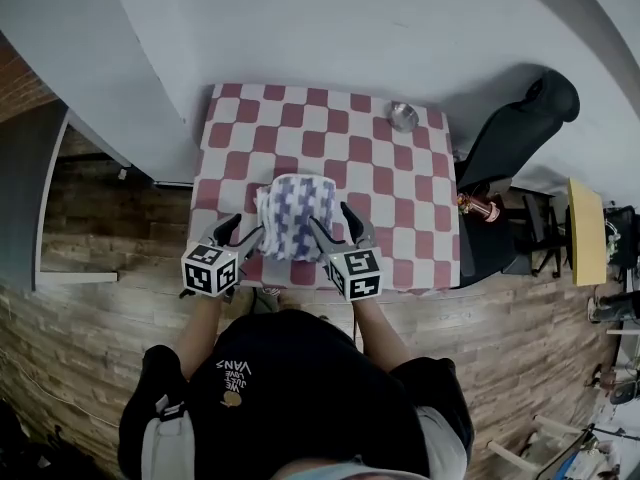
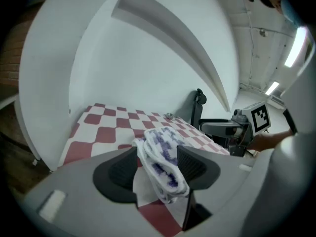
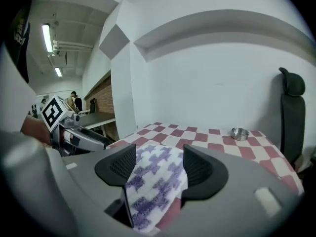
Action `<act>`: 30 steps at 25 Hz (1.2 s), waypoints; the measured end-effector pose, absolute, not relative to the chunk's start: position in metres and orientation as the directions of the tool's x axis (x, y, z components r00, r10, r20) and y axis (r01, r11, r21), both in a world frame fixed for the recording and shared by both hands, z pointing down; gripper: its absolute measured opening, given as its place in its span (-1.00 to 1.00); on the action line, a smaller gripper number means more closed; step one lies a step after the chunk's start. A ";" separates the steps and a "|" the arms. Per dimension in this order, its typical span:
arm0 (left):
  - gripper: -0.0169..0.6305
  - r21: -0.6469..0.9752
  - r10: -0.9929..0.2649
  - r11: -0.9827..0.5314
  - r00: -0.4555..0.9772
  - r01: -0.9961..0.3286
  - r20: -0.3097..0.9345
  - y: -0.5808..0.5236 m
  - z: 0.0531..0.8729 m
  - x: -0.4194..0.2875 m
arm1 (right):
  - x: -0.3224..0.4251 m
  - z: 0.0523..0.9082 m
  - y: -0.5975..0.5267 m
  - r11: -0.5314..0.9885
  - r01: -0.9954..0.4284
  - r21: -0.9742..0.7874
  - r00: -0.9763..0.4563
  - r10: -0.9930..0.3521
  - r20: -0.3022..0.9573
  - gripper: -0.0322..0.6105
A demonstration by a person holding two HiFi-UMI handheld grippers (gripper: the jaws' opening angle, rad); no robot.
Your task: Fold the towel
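White towel (image 1: 295, 213) (image 2: 163, 162) (image 3: 153, 181) with a purple houndstooth-like print sits humped up on the near part of the red-and-white checkered table (image 1: 400, 218), between the two grippers. The left gripper (image 1: 243, 230) pinches a thick bunched fold, with cloth pressed against both pads. The right gripper (image 1: 330, 218) has its jaws spread; the towel lies flat across the gap and is not squeezed, and its end hangs below the pads. The head view gives only the overall lump and both grippers at its near corners. The left gripper view adds the rolled, layered edge. The right gripper view adds the flat printed face. A small metal bowl (image 1: 403, 116) (image 3: 239, 133) sits at the far edge of the table, well apart from the towel. A black chair (image 1: 520, 133) stands just beside the table on the right.
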State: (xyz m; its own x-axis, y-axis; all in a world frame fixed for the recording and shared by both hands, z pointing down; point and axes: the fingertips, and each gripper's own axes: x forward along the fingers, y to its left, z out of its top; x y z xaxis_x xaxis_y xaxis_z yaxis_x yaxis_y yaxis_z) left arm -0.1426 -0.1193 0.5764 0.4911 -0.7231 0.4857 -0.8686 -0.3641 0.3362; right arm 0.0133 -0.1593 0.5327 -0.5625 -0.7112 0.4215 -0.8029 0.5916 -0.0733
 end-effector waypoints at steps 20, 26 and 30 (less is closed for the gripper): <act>-0.94 0.077 -0.923 -0.203 0.217 -0.976 0.317 -0.005 0.518 -0.051 | 0.128 0.519 -0.055 0.691 -0.695 -0.197 -0.711 -0.622 0.327 -0.89; -0.94 0.047 -0.916 -0.199 0.202 -0.979 0.347 0.024 0.521 -0.029 | 0.147 0.525 -0.028 0.701 -0.678 -0.220 -0.727 -0.596 0.341 -0.89; -0.94 0.054 -0.920 -0.191 0.198 -0.980 0.339 0.041 0.521 -0.019 | 0.157 0.530 -0.018 0.691 -0.687 -0.225 -0.719 -0.600 0.350 -0.89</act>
